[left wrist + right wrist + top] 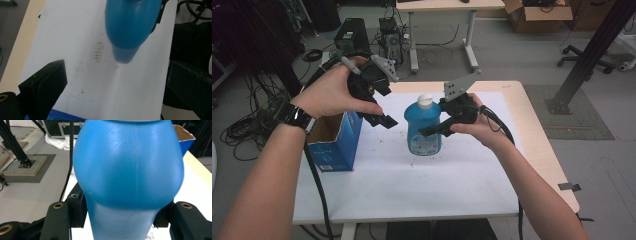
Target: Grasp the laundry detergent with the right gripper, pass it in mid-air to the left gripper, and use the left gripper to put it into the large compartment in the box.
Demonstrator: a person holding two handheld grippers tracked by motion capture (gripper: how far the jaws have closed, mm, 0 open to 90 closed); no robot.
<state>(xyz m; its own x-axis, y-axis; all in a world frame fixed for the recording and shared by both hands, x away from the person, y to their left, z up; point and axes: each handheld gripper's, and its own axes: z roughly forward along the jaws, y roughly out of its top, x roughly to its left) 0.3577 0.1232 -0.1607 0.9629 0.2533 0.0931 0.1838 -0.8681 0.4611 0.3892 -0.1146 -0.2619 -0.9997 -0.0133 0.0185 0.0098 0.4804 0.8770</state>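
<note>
Right claw (432, 131) clamps the lower body of a blue bottle (424, 125) with a white cap (425, 100), upright mid-counter (412, 185). Left claw (384, 106), jaws spread and holding nothing, hovers just beside the bottle, above an open blue carton (334, 140).

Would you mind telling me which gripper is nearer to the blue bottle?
Right. The right gripper has its fingers clamped on the blue bottle; the left gripper hangs open beside it, apart.
</note>
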